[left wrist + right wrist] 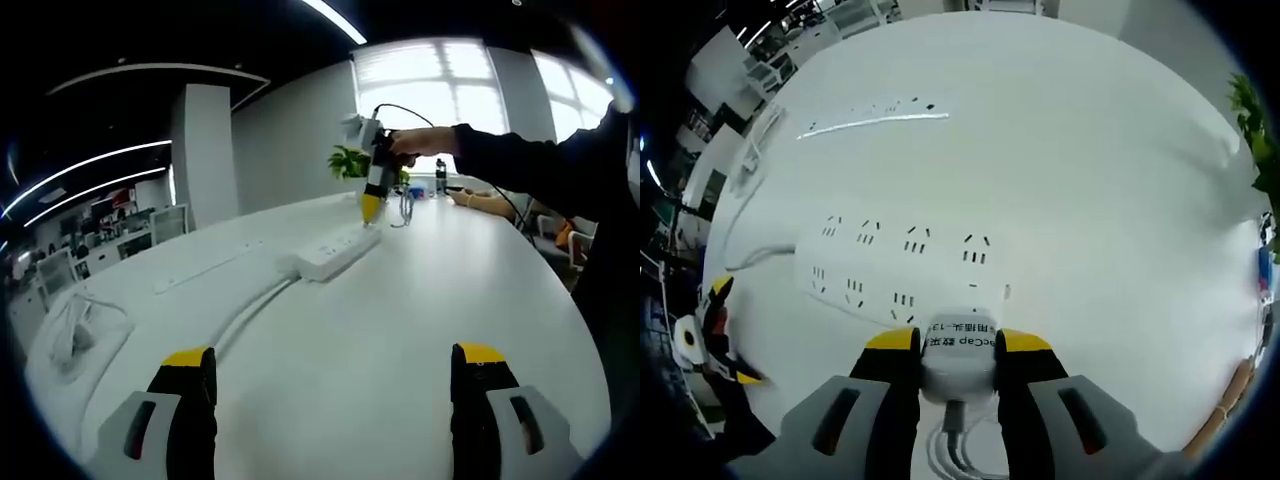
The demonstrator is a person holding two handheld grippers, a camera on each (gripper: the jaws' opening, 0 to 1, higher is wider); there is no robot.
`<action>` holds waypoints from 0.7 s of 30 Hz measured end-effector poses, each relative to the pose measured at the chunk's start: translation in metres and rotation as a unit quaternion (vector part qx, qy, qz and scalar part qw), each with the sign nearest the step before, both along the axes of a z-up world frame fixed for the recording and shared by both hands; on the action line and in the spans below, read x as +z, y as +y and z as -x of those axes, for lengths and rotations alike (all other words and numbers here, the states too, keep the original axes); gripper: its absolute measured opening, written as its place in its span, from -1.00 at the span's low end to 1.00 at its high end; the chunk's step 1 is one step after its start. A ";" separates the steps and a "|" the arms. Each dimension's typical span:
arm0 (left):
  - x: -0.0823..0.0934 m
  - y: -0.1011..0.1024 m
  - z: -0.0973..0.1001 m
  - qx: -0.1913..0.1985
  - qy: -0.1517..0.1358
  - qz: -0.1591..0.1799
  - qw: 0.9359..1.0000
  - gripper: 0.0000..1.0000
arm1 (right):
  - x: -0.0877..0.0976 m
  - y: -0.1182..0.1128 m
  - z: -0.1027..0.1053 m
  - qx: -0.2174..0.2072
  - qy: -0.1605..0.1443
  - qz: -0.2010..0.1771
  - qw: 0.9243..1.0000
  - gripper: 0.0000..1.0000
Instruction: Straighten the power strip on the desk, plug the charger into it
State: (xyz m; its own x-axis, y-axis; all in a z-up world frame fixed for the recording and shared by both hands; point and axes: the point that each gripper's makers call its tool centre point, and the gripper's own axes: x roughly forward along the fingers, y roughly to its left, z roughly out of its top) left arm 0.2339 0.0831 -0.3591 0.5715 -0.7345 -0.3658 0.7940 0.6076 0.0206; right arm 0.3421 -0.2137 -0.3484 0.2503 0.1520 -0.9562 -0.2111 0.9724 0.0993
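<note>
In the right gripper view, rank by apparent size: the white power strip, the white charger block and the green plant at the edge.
1. White power strip, plainly the largest.
2. White charger block, gripped in the right claw; it sits nearest the camera, so it looks bigger than it is.
3. Green plant, cut off by the view's edge, so its rank against the charger is unsure.

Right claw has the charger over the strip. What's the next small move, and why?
Probably ease the right claw down so the charger meets a socket row on the power strip. The charger is gripped and hovers at the strip's near edge, not yet seated. The left claw is open, away.
</note>
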 end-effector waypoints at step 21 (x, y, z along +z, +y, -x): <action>-0.001 0.002 0.001 0.001 -0.001 0.000 1.000 0.98 | -0.005 -0.004 -0.025 -0.010 -0.026 0.023 0.999 -0.44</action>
State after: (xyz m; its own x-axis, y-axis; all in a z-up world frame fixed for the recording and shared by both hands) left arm 0.2332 0.0850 -0.3601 0.5735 -0.7335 -0.3649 0.7927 0.6092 0.0213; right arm 0.3667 -0.2181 -0.3538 0.3018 0.1024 -0.9479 -0.1945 0.9799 0.0439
